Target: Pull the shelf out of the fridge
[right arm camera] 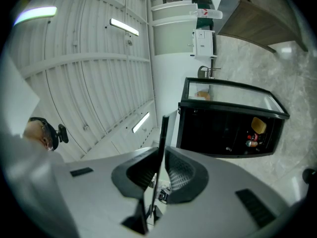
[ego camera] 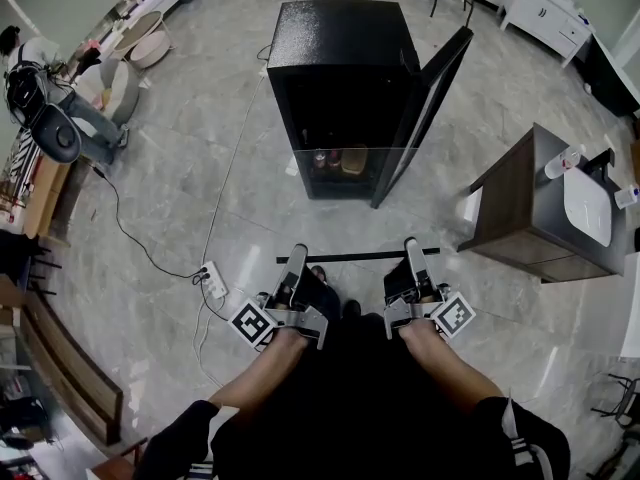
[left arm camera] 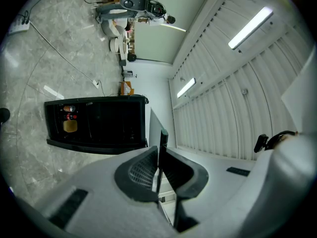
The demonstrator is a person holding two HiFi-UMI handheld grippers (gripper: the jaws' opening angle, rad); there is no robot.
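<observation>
At the bottom centre of the head view, the person's bare forearms reach forward, each hand gripping a grey two-jaw tool with a marker cube. The left gripper [ego camera: 297, 253] and the right gripper [ego camera: 411, 246] sit side by side, both pointing toward the top of the frame.

Each has its jaws nearly together, pinching the near edge of the flat clear glass shelf [ego camera: 360, 257] along its thin black front strip. The left gripper holds close to the strip's left end and the right gripper holds toward its right end.

In the left gripper view, the left gripper [left arm camera: 159, 150] clamps the thin pane of the shelf [left arm camera: 162, 138] edge-on, and the right gripper [right arm camera: 161, 155] does the same to the shelf [right arm camera: 164, 128] in its own view.

The shelf hangs in the air between the person and the boxy black fridge [ego camera: 340, 38]. It seems clear of the cabinet, and its faint far edge shows across the open front. The fridge door [ego camera: 425, 108] stands open to the right. Red cans and a yellow item [ego camera: 335, 160] sit low inside.

Around this lies a grey marble-tiled floor [ego camera: 180, 168]. A white power strip [ego camera: 214, 279] and its cable lie at left centre. A dark wooden cabinet [ego camera: 530, 208] carrying a white basin [ego camera: 587, 208] stands at the right edge.
</observation>
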